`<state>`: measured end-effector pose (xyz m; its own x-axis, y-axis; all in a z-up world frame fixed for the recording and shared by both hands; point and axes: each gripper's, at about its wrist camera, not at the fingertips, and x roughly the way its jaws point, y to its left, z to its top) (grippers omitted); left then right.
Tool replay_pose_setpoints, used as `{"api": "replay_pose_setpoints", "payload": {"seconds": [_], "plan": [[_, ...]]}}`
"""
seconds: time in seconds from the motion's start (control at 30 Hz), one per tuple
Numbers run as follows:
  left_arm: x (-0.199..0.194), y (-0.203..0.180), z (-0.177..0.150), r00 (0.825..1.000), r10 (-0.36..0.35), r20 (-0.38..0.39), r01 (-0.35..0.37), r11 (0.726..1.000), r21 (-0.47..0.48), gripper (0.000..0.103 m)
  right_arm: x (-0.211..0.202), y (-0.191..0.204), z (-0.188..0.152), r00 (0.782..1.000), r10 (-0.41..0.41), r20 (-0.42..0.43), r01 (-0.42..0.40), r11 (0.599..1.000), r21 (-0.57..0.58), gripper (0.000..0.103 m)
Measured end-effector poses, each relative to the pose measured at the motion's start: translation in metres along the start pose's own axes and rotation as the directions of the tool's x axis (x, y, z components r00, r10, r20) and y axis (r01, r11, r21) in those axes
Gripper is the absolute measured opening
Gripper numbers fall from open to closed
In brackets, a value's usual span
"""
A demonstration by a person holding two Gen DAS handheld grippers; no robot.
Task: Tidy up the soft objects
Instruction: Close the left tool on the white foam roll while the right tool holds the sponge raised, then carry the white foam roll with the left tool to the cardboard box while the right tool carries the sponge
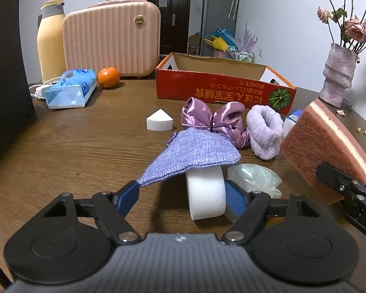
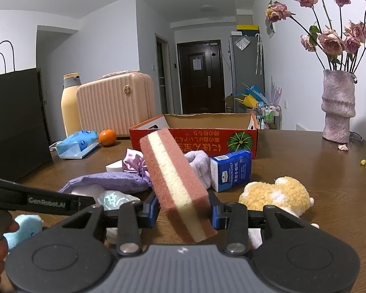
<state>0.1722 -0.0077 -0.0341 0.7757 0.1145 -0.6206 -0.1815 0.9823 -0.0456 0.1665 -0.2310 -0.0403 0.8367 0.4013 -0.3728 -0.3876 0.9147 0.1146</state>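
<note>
"GenRobot.AI" stands on the left claw's black arm [image 2: 50, 201]; "HANDKERCHIEF" on the blue tissue pack [image 2: 231, 171].

The sponge [image 2: 180, 183] is brick-pink with a cream stripe through its middle. The woven pouch [image 1: 195, 153] is lilac, the satin bow [image 1: 207, 117] shiny mauve, the fluffy band [image 1: 264, 131] pale lavender. The box [image 1: 222, 88] is red with orange lettering and a green pumpkin. The ribbed case [image 1: 112, 41] is pink, the bench [image 1: 73, 151] dark wood-grain.

On the table [image 1: 73, 151], the pouch [image 1: 197, 150] drapes over the foam roll [image 1: 206, 193], before the box [image 1: 214, 83].
</note>
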Motion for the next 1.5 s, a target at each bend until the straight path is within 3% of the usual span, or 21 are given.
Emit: {"api": "replay_pose_setpoints", "payload": {"seconds": [0.23, 0.47, 0.8, 0.9, 0.97, 1.27, 1.5], "plan": [[0.010, 0.003, -0.005, 0.998, -0.052, -0.035, 0.051, 0.999, -0.015, 0.063, 0.004, 0.000, 0.001, 1.000, -0.007, -0.016, 0.007, 1.000, 0.003, 0.039], [0.018, 0.008, -0.012, 0.988, -0.111, -0.107, 0.107, 0.993, -0.046, 0.062, 0.007, 0.000, 0.000, 1.000, -0.016, -0.027, 0.016, 1.000, 0.002, 0.039], [0.017, 0.011, -0.003, 0.994, -0.100, -0.046, 0.097, 0.993, -0.064, 0.060, 0.008, 0.001, 0.000, 0.999, -0.017, -0.033, 0.017, 1.000, 0.003, 0.039], [0.017, 0.009, 0.001, 0.995, -0.095, -0.016, 0.094, 0.994, -0.049, 0.047, 0.009, 0.001, -0.001, 0.999, -0.018, -0.033, 0.018, 1.000, 0.002, 0.039], [0.017, 0.007, 0.001, 0.994, -0.107, -0.013, 0.107, 0.994, -0.035, 0.031, 0.008, 0.001, -0.001, 0.999, -0.018, -0.033, 0.018, 1.000, 0.002, 0.039], [0.009, 0.005, -0.005, 0.987, -0.159, 0.020, 0.159, 0.987, -0.004, 0.030, 0.009, 0.001, -0.001, 0.999, -0.034, -0.036, 0.034, 0.999, -0.002, 0.039], [-0.018, 0.007, -0.016, 0.977, -0.194, 0.093, 0.190, 0.981, 0.041, 0.030, 0.009, -0.001, -0.001, 0.999, -0.047, -0.024, 0.047, 0.999, 0.000, 0.039]]}}
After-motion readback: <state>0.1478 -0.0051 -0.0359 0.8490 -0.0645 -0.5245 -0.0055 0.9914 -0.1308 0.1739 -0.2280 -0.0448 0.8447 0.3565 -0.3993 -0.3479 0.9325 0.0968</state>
